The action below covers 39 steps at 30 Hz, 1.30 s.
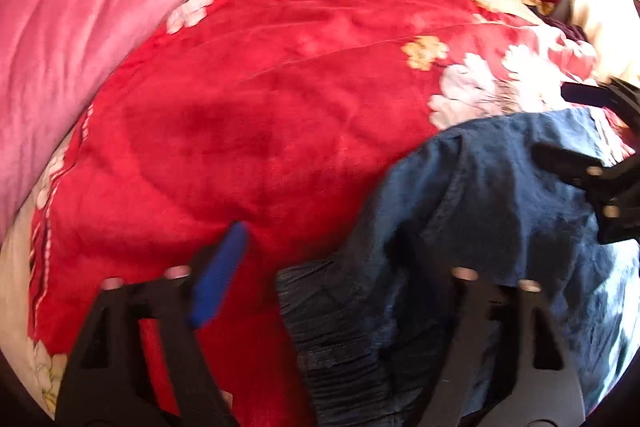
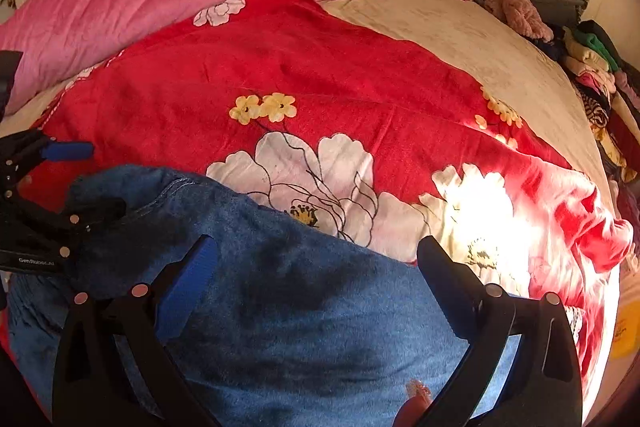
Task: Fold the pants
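Fingers on your left gripper (image 1: 316, 267) stand partly spread, with the gathered waistband of the blue pants (image 1: 460, 211) lying between them; the blue-padded left finger (image 1: 218, 275) hangs over the red blanket (image 1: 260, 99) clear of the cloth, while the right finger sits on or in the denim, and you cannot tell whether its pad presses the fabric. To the far left of that view a pink quilt (image 1: 80, 11) is bunched along the bed's edge, the flowered red blanket covers the middle, and the pants are heaped at the lower right, on top of the blanket. Your right gripper (image 2: 316, 259) has its fingers spread wide over a broad, flat stretch of the pants (image 2: 300, 299), which fills the lower part of that view; neither blue pad (image 2: 188, 283) visibly clamps the cloth. White and yellow flowers (image 2: 312, 179) on the blanket show just beyond the denim's far edge. Further right a beige sheet (image 2: 460, 39) lies bare, and a pile of mixed clothes (image 2: 592, 75) runs along the bed's right side. Strong sunlight washes out the blanket's right corner.
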Each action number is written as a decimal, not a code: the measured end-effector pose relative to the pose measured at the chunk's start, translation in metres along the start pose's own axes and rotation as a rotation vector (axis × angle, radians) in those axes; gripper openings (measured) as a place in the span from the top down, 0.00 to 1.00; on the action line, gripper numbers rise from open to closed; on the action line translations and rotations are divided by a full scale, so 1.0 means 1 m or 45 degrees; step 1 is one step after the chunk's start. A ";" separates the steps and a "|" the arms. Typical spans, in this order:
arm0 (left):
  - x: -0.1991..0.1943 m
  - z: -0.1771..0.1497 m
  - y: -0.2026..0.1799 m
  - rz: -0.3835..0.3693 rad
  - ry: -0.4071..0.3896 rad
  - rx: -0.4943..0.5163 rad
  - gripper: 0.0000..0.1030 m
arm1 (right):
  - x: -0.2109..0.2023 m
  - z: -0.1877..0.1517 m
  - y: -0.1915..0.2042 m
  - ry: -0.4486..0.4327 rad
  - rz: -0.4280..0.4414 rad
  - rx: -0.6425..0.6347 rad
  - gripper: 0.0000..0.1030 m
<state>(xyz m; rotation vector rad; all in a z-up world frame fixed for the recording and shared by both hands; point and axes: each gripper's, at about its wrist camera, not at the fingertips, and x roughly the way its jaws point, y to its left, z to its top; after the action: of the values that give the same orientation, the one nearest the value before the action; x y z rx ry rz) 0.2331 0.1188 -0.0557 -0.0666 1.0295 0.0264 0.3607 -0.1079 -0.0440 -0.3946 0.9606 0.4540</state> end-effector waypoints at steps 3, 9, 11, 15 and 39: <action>-0.008 -0.001 -0.009 -0.067 -0.031 0.043 0.94 | 0.009 0.004 0.005 0.015 -0.007 -0.047 0.04; -0.050 -0.010 -0.021 -0.115 -0.165 0.114 0.96 | 0.018 0.006 0.024 0.003 -0.016 -0.211 0.04; -0.062 -0.013 -0.022 -0.132 -0.193 0.116 0.96 | 0.018 0.003 0.029 0.003 0.006 -0.231 0.09; -0.077 -0.020 -0.026 -0.162 -0.215 0.123 0.96 | 0.003 -0.003 0.037 -0.022 0.182 -0.174 0.67; -0.152 -0.110 -0.043 -0.213 -0.312 0.158 0.94 | -0.180 -0.148 0.085 -0.257 0.349 0.226 0.91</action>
<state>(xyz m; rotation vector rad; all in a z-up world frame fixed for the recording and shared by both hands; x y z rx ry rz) 0.0636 0.0699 0.0198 -0.0353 0.7758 -0.1776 0.1243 -0.1469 0.0221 -0.0533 0.8531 0.6392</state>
